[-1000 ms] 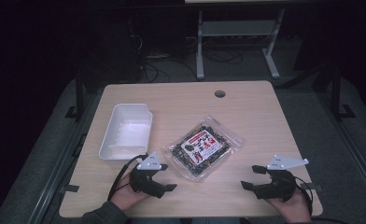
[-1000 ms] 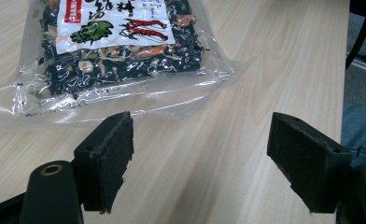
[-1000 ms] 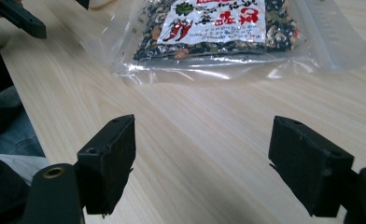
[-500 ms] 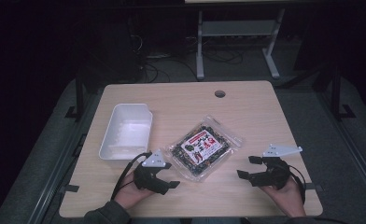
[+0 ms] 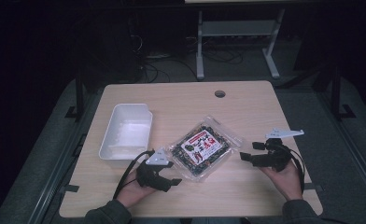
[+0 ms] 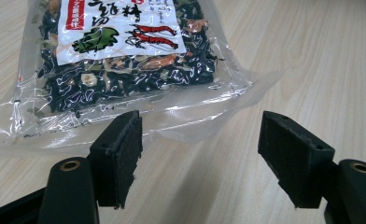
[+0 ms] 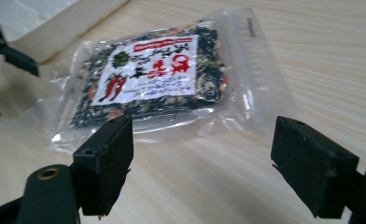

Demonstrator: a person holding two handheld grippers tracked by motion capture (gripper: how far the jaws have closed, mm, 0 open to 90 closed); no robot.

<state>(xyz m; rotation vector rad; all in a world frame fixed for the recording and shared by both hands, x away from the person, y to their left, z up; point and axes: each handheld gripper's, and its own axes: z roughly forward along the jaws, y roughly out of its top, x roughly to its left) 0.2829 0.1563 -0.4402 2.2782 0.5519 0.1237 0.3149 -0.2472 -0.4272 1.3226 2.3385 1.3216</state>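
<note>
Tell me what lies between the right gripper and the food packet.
Nothing: in the high view only bare table separates the right gripper from the food packet; the right gripper view shows the same.

Clear food packet (image 5: 204,149) centre of table (image 5: 246,107); white tray (image 5: 126,131) left; left gripper (image 5: 171,173), right gripper (image 5: 247,151) flank packet, jaws apart.
</note>
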